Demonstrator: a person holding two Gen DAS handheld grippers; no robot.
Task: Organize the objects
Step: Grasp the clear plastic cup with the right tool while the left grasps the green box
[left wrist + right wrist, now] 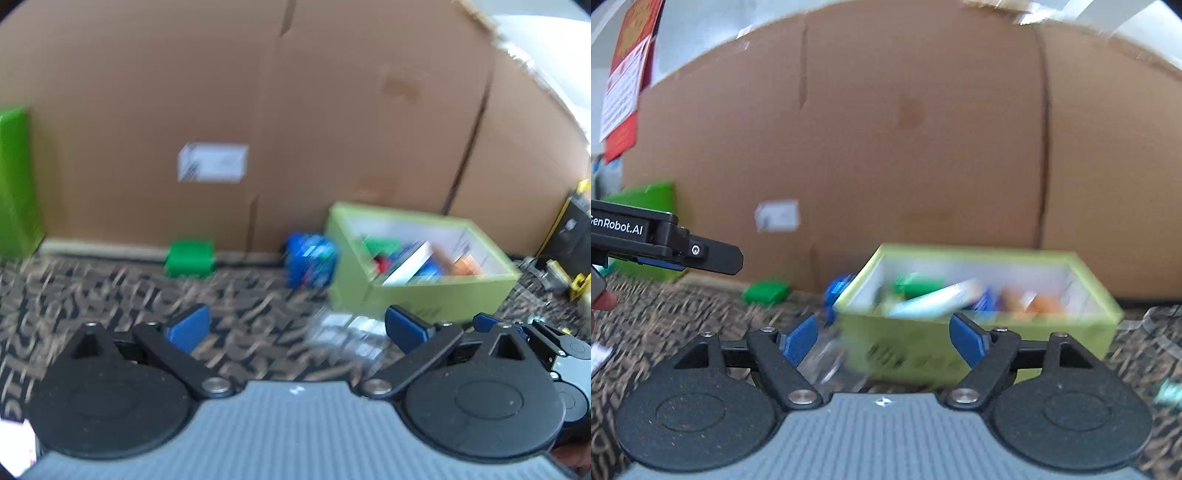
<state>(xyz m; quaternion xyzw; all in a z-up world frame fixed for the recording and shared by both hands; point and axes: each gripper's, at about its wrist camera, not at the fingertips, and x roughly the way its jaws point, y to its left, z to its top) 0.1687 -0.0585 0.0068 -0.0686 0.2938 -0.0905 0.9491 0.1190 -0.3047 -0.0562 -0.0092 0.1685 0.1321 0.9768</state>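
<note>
A light green open box (436, 295) (1071, 325) sits on the patterned carpet and holds several small items, blurred. A blue packet (310, 258) (836, 290) lies just left of it. A small green box (190, 256) (766, 291) lies further left by the cardboard. A clear plastic item (347, 338) (827, 360) lies on the carpet in front of the box. My left gripper (295, 328) is open and empty above the carpet. My right gripper (884, 336) is open and empty, close to the box's front wall.
A large cardboard box (295, 110) (905, 147) stands as a wall behind everything. A tall green box (14, 181) (646, 206) stands at far left. A black and yellow object (570, 236) is at far right. The left gripper's body (665, 243) shows in the right wrist view.
</note>
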